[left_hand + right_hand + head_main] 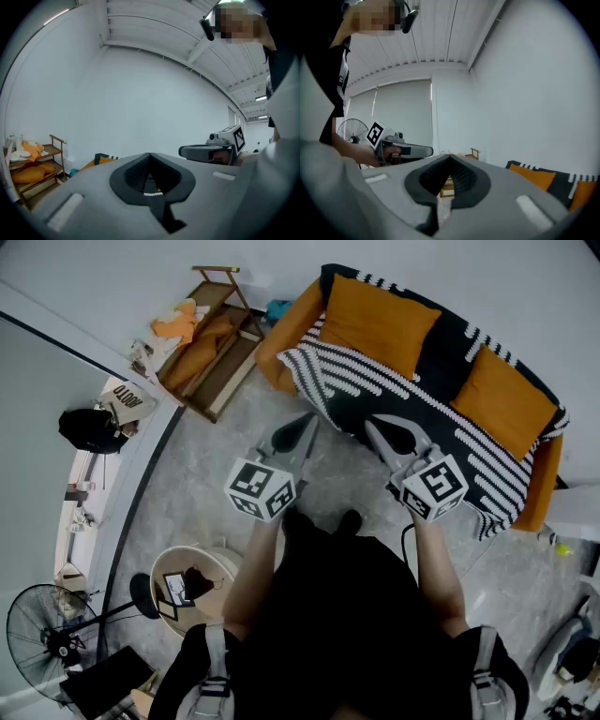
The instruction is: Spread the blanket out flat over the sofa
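An orange sofa (289, 330) stands against the far wall. A black blanket with white stripes (394, 401) lies spread over its seat and back, and its edge hangs down at the front right. Two orange cushions (380, 322) (506, 401) rest on top of it. My left gripper (305, 424) and right gripper (375, 426) are held side by side over the floor just in front of the sofa. Both are shut with nothing between the jaws. The left gripper view shows its closed tips (150, 155), with the sofa (96, 161) low behind them. The right gripper view shows its own closed tips (449, 157).
A wooden rack (212, 341) with orange cushions and cloths stands left of the sofa. A round tub (192, 585) and a floor fan (45, 638) are at my lower left. A black bag (89, 427) lies by the glass wall. Grey floor lies between me and the sofa.
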`<state>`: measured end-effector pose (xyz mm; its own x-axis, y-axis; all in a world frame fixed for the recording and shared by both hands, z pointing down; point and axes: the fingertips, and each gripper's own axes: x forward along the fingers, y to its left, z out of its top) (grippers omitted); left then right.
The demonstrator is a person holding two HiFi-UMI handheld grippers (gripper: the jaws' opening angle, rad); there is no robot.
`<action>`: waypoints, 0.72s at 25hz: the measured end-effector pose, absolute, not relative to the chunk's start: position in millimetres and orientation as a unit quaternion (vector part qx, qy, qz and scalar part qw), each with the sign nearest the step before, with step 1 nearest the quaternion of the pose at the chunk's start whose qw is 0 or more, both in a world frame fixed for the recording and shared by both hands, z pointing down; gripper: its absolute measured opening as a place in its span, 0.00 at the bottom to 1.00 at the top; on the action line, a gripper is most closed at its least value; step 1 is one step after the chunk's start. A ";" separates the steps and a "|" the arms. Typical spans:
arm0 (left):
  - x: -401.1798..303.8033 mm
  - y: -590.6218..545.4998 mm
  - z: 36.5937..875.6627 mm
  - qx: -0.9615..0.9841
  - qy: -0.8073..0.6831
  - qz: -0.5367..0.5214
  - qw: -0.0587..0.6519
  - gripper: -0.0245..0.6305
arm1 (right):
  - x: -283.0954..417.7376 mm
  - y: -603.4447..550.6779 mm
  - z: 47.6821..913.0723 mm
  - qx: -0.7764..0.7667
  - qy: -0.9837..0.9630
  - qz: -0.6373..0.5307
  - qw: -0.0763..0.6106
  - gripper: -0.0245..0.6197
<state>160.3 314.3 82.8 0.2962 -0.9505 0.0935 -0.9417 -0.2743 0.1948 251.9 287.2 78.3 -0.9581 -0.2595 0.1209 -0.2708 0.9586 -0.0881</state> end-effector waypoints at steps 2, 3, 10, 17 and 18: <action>164.9 311.9 83.3 0.799 -0.591 -0.020 0.107 0.05 | 255.3 285.2 78.2 0.136 -0.988 0.050 0.054 0.04; 166.8 311.0 83.4 0.799 -0.591 -0.020 0.107 0.05 | 256.6 284.1 78.0 0.137 -0.988 0.049 0.053 0.04; 169.1 314.4 86.3 0.797 -0.593 -0.014 0.111 0.05 | 260.6 282.3 73.7 0.136 -0.988 0.067 0.028 0.04; 166.6 316.9 95.6 0.791 -0.601 -0.004 0.120 0.05 | 259.0 287.5 82.2 0.126 -0.989 0.065 0.038 0.04; 165.1 316.7 96.7 0.790 -0.601 -0.004 0.121 0.05 | 257.8 287.5 83.9 0.126 -0.989 0.067 0.039 0.04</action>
